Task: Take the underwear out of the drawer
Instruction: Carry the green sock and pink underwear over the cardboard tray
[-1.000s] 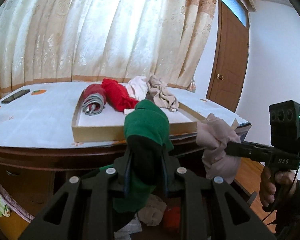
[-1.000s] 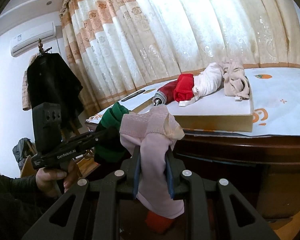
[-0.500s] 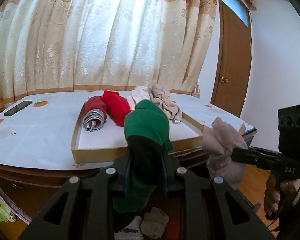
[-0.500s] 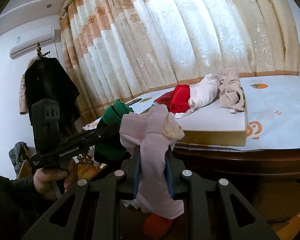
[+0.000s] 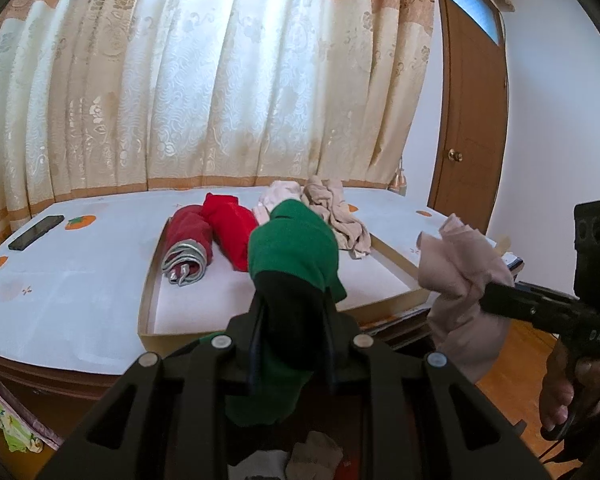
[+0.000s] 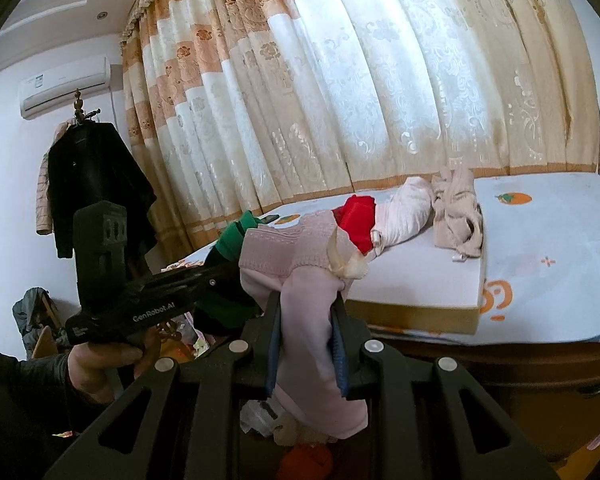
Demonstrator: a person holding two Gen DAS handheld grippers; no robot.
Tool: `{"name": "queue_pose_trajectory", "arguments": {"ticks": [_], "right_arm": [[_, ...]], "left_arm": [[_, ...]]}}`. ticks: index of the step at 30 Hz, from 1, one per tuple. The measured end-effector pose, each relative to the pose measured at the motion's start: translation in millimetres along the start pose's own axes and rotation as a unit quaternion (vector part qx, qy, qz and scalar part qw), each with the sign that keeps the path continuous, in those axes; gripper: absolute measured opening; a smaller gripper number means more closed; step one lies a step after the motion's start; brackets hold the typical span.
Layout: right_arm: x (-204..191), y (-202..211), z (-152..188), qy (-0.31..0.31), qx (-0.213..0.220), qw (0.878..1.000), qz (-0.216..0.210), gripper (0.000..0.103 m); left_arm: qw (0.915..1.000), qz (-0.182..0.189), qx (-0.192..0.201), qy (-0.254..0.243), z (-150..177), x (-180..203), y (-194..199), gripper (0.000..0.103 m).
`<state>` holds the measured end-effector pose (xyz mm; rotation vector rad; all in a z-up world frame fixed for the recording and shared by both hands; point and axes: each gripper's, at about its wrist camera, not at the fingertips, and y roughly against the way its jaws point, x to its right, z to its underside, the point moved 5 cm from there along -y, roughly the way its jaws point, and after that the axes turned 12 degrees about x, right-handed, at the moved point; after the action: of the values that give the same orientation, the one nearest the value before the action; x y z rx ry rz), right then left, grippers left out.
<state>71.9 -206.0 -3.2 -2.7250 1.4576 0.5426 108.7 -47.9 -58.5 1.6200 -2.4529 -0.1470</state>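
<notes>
Two tools grip underwear, left green, right pink, before a curtained table.

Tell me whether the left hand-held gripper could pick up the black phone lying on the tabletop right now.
Probably not: the left hand-held gripper is already shut on green fabric underwear. The flat black phone itself lies unobstructed.

A phone lies on the white tablecloth (orange-fruit print); a dark coat, perhaps a jacket, hangs left.
</notes>
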Motion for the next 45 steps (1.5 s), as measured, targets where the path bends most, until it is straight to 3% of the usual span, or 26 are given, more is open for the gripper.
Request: {"name": "queue_pose_trajectory", "arguments": {"ticks": [31, 45], "right_arm": [[46, -45, -63, -0.008, -0.005, 0.999, 0.05, 0.024], [80, -78, -70, -0.044, -0.047, 0.995, 0.079, 0.024]], "left_arm": [[0.9982, 0.04, -0.039, 0.02, -44, 27, -79, 0.022], [0.9949, 0.016, -0.073, 0.068, -44, 18, -118, 0.022]]}}
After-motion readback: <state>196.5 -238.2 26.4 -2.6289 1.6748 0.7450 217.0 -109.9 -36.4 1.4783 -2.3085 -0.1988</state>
